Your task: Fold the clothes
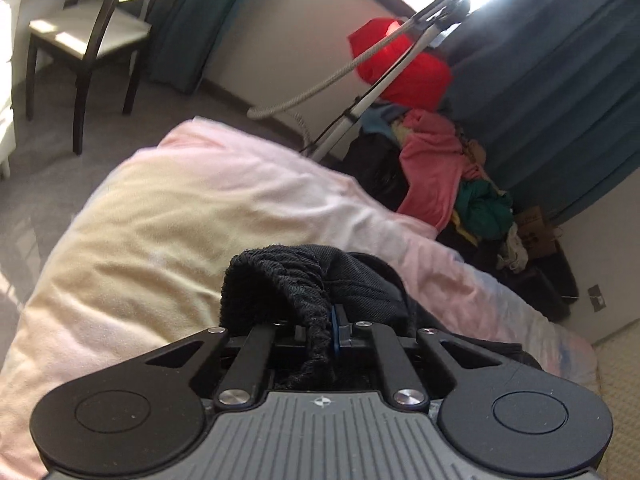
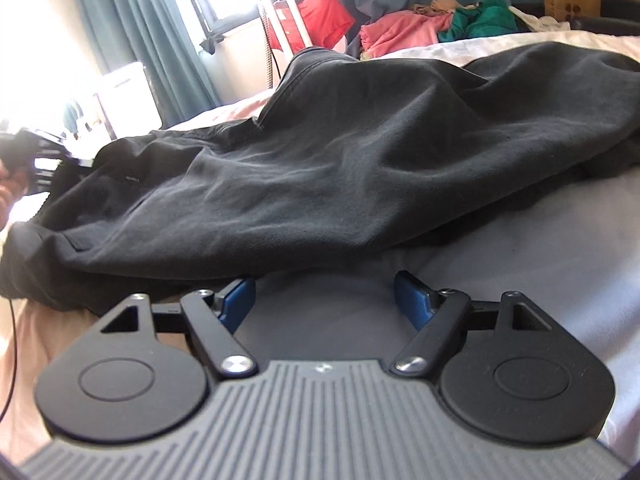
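The left gripper (image 1: 334, 326) is clamping the black trousers' (image 2: 340, 168) elastic waistband, the garment lying rumpled across the bed (image 2: 520, 264), while the right gripper (image 2: 324, 296) is hovering wide apart at its near hem, likely needing a grip there.

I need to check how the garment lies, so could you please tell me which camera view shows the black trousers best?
The right wrist view: the black trousers spread rumpled across the bed, just beyond the open right gripper. The left wrist view shows only a bunched edge clamped in the left gripper.
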### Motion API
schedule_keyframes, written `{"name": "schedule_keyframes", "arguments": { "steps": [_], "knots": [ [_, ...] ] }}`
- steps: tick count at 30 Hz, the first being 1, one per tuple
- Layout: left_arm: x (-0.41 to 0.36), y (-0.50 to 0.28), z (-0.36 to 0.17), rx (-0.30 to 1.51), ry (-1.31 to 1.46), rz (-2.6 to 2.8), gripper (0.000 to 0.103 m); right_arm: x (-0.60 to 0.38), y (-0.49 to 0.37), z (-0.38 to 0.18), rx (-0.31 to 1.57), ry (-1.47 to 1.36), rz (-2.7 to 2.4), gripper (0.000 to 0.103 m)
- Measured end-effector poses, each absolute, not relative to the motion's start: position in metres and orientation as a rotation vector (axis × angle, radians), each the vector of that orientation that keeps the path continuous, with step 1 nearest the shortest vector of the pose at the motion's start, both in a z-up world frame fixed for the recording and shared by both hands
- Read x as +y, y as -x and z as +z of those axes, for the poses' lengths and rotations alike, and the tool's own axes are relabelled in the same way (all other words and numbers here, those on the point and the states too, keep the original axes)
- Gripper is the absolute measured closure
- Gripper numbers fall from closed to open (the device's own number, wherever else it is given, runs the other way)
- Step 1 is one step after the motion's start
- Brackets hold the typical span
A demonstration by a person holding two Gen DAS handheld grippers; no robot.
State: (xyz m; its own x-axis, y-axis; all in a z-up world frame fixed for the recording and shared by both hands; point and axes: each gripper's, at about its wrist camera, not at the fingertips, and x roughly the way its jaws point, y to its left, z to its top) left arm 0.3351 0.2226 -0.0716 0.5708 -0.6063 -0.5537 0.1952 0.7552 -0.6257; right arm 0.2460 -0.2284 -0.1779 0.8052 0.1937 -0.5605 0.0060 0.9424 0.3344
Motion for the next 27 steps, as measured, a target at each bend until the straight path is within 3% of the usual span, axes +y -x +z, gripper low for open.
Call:
{"name": "schedule_keyframes", "arguments": {
  "steps": [12, 19, 23, 24, 26, 27],
  "knots": [
    [0.17, -0.113, 0.007, 0.437, 0.321, -0.666, 0.093, -0.251, -0.195, -0.133, 0.463, -0.367, 0.057, 0.025],
    [0.19, -0.074, -0.054, 0.624, 0.368, -0.644, 0.085, -0.257, -0.153, -0.108, 0.425, -0.395, 0.07, 0.025],
    [0.202, -0.052, -0.088, 0.731, 0.394, -0.63, 0.086, -0.251, -0.145, -0.103, 0.431, -0.354, 0.078, 0.025],
    [0.205, -0.047, -0.097, 0.758, 0.4, -0.626, 0.082, -0.25, -0.143, -0.103, 0.434, -0.341, 0.077, 0.025],
    [0.211, -0.036, -0.114, 0.811, 0.413, -0.618, 0.056, -0.249, -0.14, -0.104, 0.439, -0.316, 0.075, 0.025],
    [0.214, -0.031, -0.121, 0.83, 0.422, -0.613, 0.051, -0.247, -0.14, -0.104, 0.445, -0.312, 0.073, 0.025]
  ]
}}
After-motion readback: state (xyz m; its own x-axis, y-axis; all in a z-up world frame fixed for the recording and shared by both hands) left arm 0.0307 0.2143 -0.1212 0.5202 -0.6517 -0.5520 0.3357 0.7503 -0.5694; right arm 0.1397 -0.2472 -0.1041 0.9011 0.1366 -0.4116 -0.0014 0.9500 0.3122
